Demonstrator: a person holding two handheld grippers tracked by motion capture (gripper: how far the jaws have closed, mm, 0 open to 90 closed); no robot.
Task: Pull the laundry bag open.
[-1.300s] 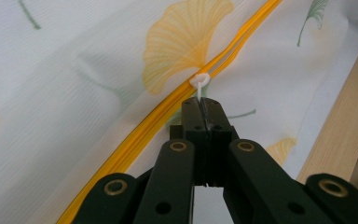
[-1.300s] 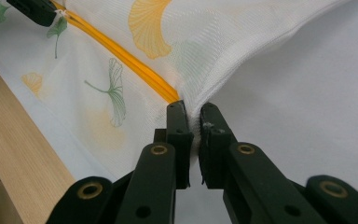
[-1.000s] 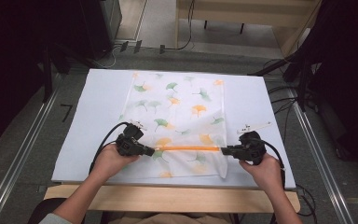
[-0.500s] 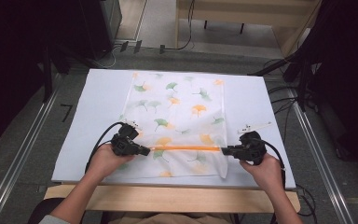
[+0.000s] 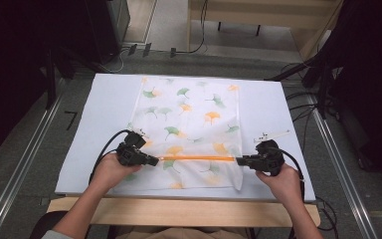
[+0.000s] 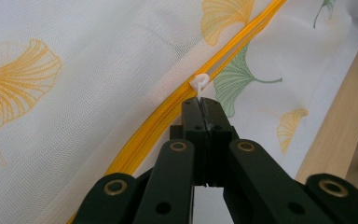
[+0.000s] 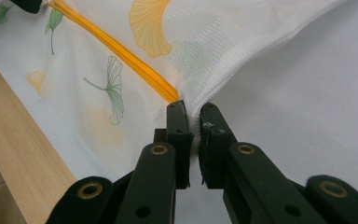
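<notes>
A white mesh bag (image 5: pixel 189 132) printed with orange and green ginkgo leaves lies flat on a white table (image 5: pixel 94 114), its near part crossed by an orange zipper (image 5: pixel 196 158) that runs left to right. The small white zipper pull (image 6: pixel 199 84) sits at the zipper's left end. The left gripper (image 6: pixel 204 103), held in the person's left hand (image 5: pixel 110 172), is closed on this pull, its black jaws pressed together with the pull's tab between their tips. At the zipper's right end, the right gripper (image 7: pixel 192 114), held in the right hand (image 5: pixel 281 181), pinches a bunched fold of the bag's mesh beside the end of the orange tape. The bag's right edge lifts slightly toward that grip. A strip of light wood (image 5: pixel 179 211) borders the table's near edge, and black cables (image 5: pixel 303 107) lie on the grey floor to the right.
</notes>
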